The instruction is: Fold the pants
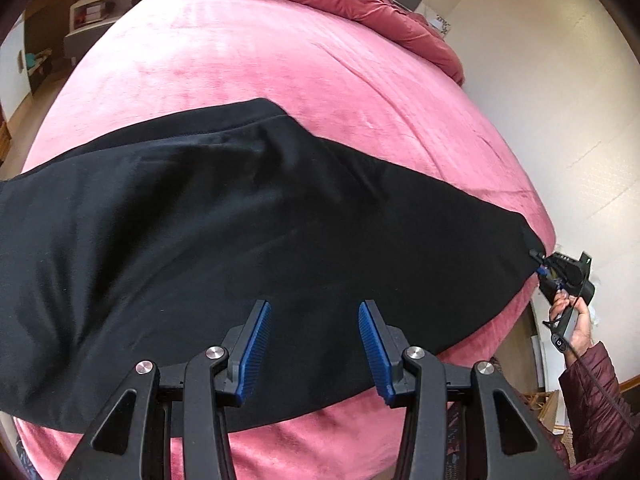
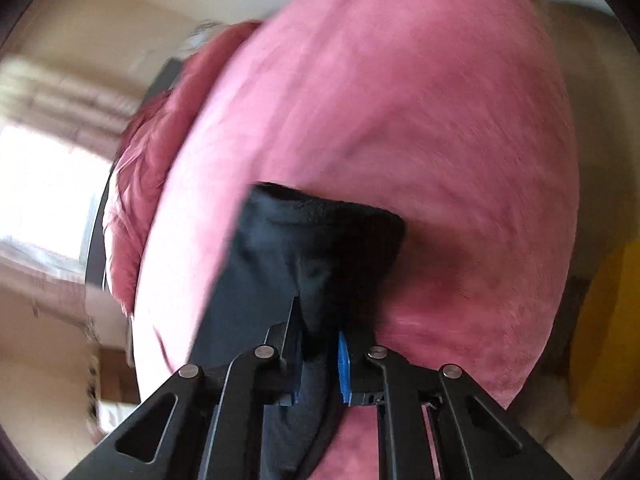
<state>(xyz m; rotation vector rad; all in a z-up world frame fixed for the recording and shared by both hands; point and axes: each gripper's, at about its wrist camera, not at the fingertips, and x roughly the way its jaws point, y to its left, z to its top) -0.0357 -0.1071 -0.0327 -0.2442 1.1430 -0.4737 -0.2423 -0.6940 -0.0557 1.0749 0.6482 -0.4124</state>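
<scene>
Blue pads (image 1: 256, 350) of the left gripper (image 1: 315, 350) are held spread above the pants (image 1: 200, 220), which are draped across the pink bed (image 1: 280, 60). Soft, limp cloth (likely light) is pinched at the right end by the right gripper (image 2: 318, 364); a near-edge grasp is advised.

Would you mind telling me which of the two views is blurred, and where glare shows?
Left wrist view: sharp, with fisheye bowing of the bed; the black pants read clearly. Right wrist view: smeared by motion, with a blown-out window at left; the right gripper stays fairly crisp.
</scene>
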